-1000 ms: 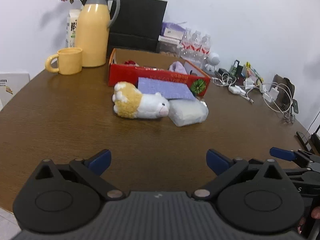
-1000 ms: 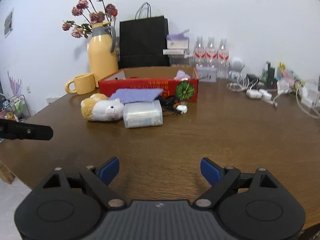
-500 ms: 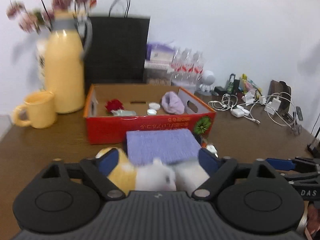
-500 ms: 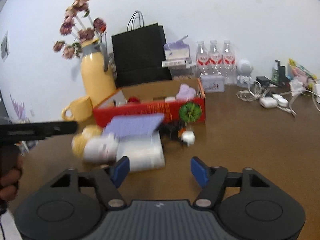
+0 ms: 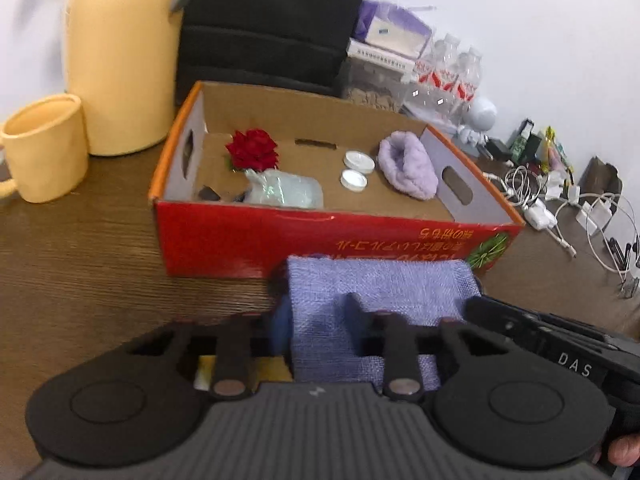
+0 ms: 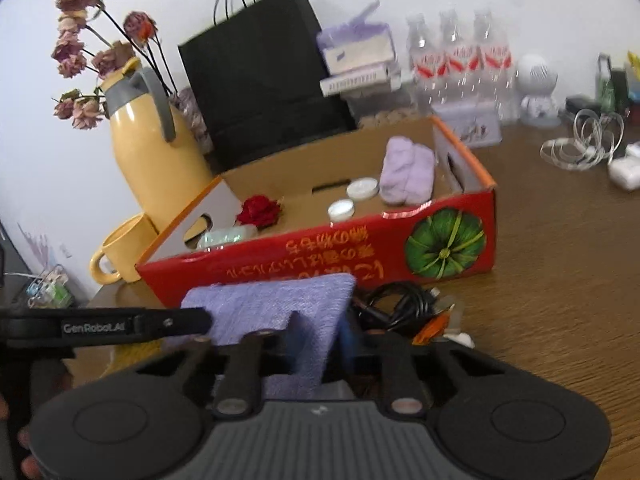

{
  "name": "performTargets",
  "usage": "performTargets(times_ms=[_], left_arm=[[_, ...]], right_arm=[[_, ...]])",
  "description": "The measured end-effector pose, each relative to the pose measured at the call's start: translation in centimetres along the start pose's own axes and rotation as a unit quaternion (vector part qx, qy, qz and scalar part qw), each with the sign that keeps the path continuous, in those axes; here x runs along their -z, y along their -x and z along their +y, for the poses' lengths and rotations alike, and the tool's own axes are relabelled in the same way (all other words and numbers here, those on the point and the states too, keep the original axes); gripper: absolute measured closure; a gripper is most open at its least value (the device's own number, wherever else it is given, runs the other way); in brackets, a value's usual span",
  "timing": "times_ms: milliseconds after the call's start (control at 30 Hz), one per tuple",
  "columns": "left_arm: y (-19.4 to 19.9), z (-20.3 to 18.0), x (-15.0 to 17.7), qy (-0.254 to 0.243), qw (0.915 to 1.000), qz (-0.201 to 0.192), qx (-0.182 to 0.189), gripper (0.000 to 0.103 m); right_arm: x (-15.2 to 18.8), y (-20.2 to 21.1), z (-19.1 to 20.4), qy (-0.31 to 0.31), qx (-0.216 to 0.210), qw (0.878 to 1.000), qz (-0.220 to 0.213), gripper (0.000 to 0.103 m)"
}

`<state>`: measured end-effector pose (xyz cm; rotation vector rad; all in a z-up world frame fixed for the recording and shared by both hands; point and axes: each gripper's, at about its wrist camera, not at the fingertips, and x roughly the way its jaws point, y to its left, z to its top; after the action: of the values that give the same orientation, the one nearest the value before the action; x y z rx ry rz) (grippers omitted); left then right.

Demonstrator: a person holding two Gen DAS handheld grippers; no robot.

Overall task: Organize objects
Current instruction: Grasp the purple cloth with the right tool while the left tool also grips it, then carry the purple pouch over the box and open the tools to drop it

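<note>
Both grippers pinch the purple cloth in front of the red box

The left gripper (image 5: 316,316) is closing on the purple cloth (image 5: 376,288) at lower centre; the right gripper (image 6: 318,336) clamps its other edge. The red box (image 5: 248,236) sits mid-frame just behind on the table (image 5: 80,260).

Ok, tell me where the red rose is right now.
The red rose lies inside the red cardboard box, at its left end in both wrist views, just behind a clear plastic packet and left of the two small white lids.
</note>
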<state>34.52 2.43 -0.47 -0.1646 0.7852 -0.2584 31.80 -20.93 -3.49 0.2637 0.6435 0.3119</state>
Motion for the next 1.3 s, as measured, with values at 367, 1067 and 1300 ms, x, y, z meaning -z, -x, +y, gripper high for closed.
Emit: performTargets(times_ms=[367, 1067, 1300], left_arm=[[12.7, -3.9, 6.2, 0.032, 0.9939, -0.102, 0.026, 0.099], [15.4, -9.6, 6.8, -0.076, 0.9888, -0.125, 0.028, 0.1], [4.7, -9.0, -7.2, -0.075, 0.9923, -0.098, 0.004, 0.1]], right_arm=[[2.5, 12.5, 3.4, 0.043, -0.01, 0.994, -0.095, 0.1], [5.9, 18.2, 2.1, 0.051, -0.003, 0.994, -0.099, 0.1], [-8.3, 9.4, 0.2, 0.068, -0.013, 0.995, -0.068, 0.1]])
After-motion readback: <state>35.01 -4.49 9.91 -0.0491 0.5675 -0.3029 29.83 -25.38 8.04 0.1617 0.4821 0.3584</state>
